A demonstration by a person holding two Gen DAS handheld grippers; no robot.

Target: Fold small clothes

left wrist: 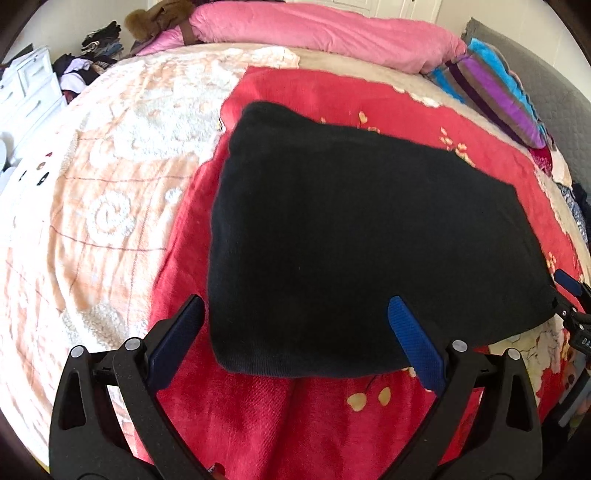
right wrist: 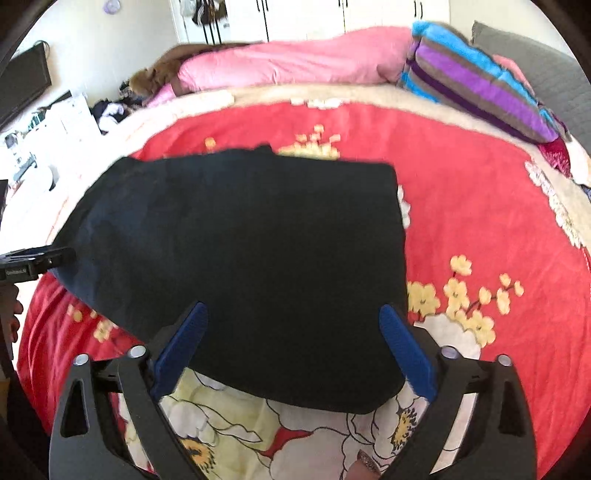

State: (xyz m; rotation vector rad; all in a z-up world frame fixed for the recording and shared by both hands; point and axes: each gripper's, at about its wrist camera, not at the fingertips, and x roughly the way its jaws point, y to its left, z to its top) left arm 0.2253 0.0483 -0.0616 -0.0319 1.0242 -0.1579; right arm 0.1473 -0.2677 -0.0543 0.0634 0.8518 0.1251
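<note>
- The bed point(left wrist: 110, 206) fills both views; I work on it because its wide soft top gives the clothes room to lie flat.
- A red flowered blanket point(left wrist: 229, 413) covers the middle and lower part of each frame and serves as my folding surface.
- A pink quilt point(left wrist: 314, 29) lies rolled along the top edge of the frames and a striped pillow point(right wrist: 476, 85) sits at upper right, both pushed well away from the work.
- The black garment point(left wrist: 351, 240) lies flat in the centre of both views on the red blanket, already a rough rectangle, so I judge it part folded with another fold to come.
- My left claw point(left wrist: 295, 343) sits at the bottom of its frame with fingers wide apart, gripping nothing, straddling the garment's near edge as if ready to pinch it.
- My right claw point(right wrist: 293, 343) is at the bottom of its frame, likewise spread and empty, over the garment's near right corner.
- With one claw at each end of that edge, I could lift it evenly.
</note>
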